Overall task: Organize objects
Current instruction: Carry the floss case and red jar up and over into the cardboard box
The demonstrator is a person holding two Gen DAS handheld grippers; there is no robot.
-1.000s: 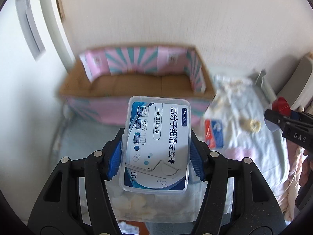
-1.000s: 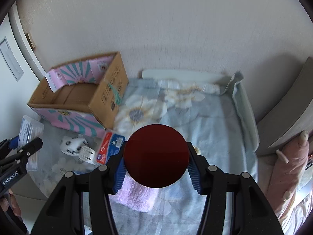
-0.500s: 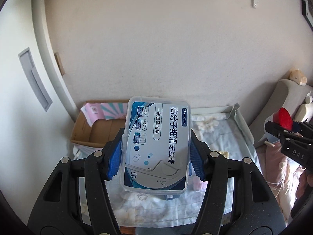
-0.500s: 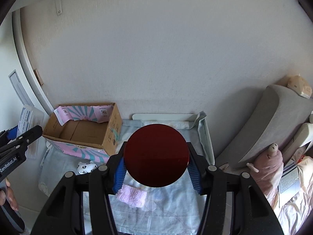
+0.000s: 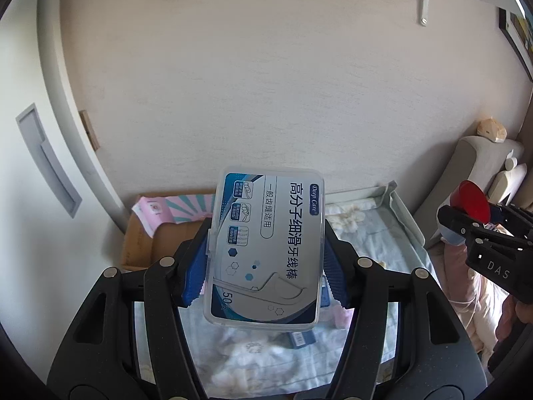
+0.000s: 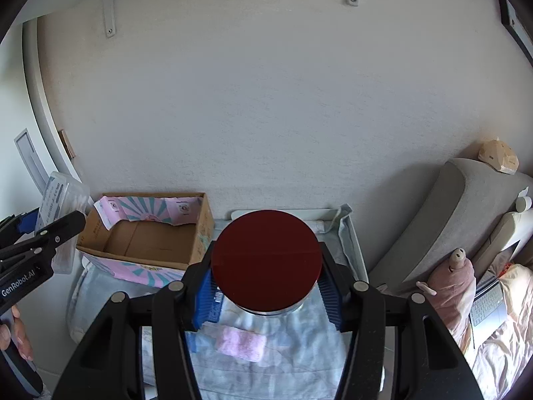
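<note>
My left gripper (image 5: pixel 265 266) is shut on a clear plastic box of dental floss picks (image 5: pixel 266 250) with a blue and grey label, held high above the table. My right gripper (image 6: pixel 266 286) is shut on a jar with a dark red round lid (image 6: pixel 266 260), also held high. An open cardboard box (image 6: pixel 150 240) with pink and teal striped sides stands at the table's back left; it also shows in the left wrist view (image 5: pixel 146 233). The right gripper with the red lid (image 5: pixel 471 205) shows at the right of the left wrist view.
A table with a pale blue floral cloth (image 6: pixel 299 360) stands against the wall. A pink towel (image 6: pixel 241 343) and a blue packet (image 5: pixel 299 338) lie on it. A grey cushion (image 6: pixel 443 223), a pink plush toy (image 6: pixel 449 283) and a laptop (image 6: pixel 488 303) are on the right.
Both grippers have lifted up and back from the table with their objects still held. The cardboard box and the table now look smaller and lower in both views.
</note>
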